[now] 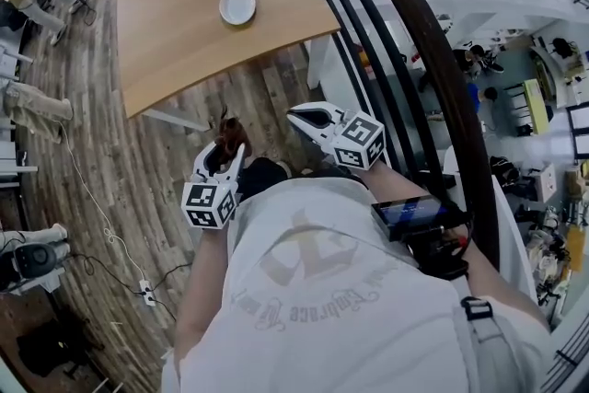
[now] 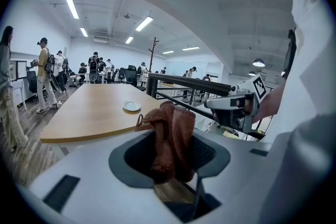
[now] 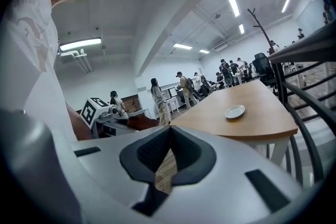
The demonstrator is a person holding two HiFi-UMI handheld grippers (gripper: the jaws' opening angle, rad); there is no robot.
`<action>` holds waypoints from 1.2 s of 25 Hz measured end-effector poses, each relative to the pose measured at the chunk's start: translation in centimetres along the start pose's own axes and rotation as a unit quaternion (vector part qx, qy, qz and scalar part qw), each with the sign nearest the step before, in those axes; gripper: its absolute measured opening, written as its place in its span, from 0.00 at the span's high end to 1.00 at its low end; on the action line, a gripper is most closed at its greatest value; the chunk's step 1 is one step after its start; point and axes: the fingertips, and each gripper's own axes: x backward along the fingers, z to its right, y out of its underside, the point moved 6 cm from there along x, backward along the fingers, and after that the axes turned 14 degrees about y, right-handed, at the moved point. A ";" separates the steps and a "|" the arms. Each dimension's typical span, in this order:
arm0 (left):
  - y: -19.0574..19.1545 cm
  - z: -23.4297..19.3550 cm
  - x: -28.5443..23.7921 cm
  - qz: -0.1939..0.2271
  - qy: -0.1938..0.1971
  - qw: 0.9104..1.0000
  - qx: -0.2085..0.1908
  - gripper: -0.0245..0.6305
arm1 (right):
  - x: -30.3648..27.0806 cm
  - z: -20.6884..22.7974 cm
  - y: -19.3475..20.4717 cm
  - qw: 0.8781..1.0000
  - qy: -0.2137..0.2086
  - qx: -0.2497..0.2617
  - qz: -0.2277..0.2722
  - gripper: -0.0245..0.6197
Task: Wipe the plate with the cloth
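A small white plate [image 1: 237, 5] sits alone toward the far side of a wooden table [image 1: 175, 32]. My left gripper [image 1: 224, 152] is held low in front of the person's body, well short of the table, shut on a reddish-brown cloth [image 1: 230, 135]. In the left gripper view the cloth [image 2: 170, 136] bunches up between the jaws, with the plate [image 2: 132, 106] far beyond it. Beside it, my right gripper [image 1: 313, 116] is shut with nothing in it. In the right gripper view the plate [image 3: 234, 112] lies on the table ahead, and the left gripper [image 3: 102, 110] with the cloth [image 3: 140, 123] shows at left.
A black curved railing [image 1: 433, 60] runs close on the right, over a drop to a lower floor. A cable and power strip [image 1: 147, 293] lie on the wooden floor at left. Several people [image 2: 44, 73] stand past the table.
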 end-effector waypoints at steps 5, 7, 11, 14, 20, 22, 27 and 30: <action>-0.2 -1.4 0.0 0.007 -0.011 1.000 0.009 0.70 | -0.8 0.7 -0.1 1.000 0.004 0.000 -0.006 0.94; 0.1 -1.8 -0.5 0.006 -0.010 1.000 0.020 0.70 | -1.3 1.2 0.1 1.000 0.005 -0.003 -0.015 0.94; 0.6 -3.1 -2.0 -0.003 0.002 1.000 0.028 0.70 | -2.6 2.2 0.7 0.999 0.011 -0.008 -0.032 0.94; 0.0 -5.0 -3.5 -0.010 0.012 0.999 0.028 0.70 | -4.4 3.5 0.3 0.999 0.017 -0.009 -0.035 0.94; -3.3 -8.6 -6.7 -0.015 0.028 0.999 0.009 0.70 | -7.7 7.0 -2.3 0.999 0.032 -0.010 -0.026 0.94; -4.4 -10.0 -7.8 -0.017 0.033 0.999 0.007 0.70 | -8.8 8.3 -3.1 0.999 0.042 -0.010 -0.028 0.94; -5.7 -13.1 -9.8 -0.034 0.056 0.998 0.003 0.70 | -11.5 10.6 -4.2 0.997 0.067 -0.019 -0.029 0.94; -6.4 -15.4 -10.5 -0.044 0.071 0.996 -0.008 0.70 | -13.5 11.4 -4.7 0.996 0.085 -0.023 -0.025 0.94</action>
